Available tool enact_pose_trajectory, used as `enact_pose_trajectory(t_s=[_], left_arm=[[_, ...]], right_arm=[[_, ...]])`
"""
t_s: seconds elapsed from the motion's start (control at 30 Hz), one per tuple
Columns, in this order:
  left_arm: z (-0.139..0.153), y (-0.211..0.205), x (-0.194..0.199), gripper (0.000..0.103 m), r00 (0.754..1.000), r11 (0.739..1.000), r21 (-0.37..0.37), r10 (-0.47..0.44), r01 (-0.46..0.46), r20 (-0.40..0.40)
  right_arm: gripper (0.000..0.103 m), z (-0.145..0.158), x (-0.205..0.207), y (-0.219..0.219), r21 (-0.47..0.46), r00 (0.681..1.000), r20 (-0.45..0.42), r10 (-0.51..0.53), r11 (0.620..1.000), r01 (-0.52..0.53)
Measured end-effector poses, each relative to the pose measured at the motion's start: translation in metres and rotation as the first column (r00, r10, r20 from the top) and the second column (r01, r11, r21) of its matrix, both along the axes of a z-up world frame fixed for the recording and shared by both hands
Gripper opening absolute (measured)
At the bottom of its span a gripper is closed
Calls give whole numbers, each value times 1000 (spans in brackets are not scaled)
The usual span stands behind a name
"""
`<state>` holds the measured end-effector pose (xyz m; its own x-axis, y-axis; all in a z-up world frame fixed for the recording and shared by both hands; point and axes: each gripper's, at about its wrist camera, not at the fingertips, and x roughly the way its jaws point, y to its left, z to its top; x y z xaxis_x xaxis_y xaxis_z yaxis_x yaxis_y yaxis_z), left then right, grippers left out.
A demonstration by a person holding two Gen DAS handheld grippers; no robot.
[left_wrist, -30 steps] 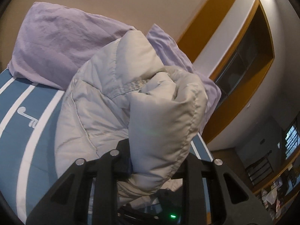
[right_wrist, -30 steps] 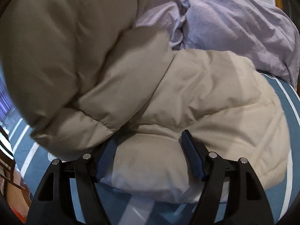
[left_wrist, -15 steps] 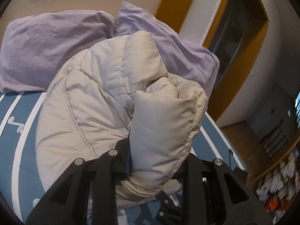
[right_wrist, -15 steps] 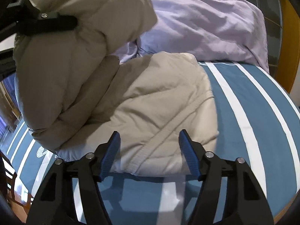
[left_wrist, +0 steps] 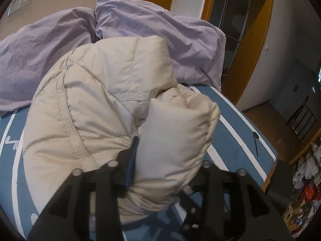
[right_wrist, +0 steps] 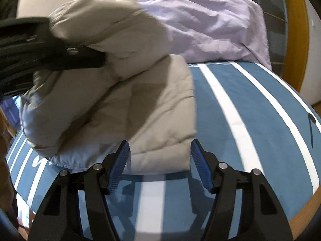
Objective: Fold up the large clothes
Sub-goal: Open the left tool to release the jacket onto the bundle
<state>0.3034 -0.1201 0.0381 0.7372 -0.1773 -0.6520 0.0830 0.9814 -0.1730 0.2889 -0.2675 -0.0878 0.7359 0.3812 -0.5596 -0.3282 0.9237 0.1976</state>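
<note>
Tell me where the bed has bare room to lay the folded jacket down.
Free: the striped blue bedspread right of the beige puffer jacket, below the lilac pillows, and the strip before the right gripper. Crowded: the left side, under the left gripper.

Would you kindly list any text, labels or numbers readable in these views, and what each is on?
None can be read.
White marks on the bedspread: golf-club motifs, not lettering.
Round white emblem on the bedspread's near edge: too small to read.
Jacket, clamped in the left gripper: no label visible.
Right gripper: no markings.
</note>
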Motion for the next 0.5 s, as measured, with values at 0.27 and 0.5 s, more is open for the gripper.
enact_pose_trajectory(t_s=[0.27, 0.5], left_arm=[[25, 7, -28, 78, 999, 999, -37, -21, 23, 40], [50, 57, -49, 79, 993, 995, -45, 88, -85, 77]], right_arm=[[65, 11, -4, -21, 37, 998, 2, -56, 998, 56], [65, 26, -10, -24, 42, 997, 36, -68, 997, 66]])
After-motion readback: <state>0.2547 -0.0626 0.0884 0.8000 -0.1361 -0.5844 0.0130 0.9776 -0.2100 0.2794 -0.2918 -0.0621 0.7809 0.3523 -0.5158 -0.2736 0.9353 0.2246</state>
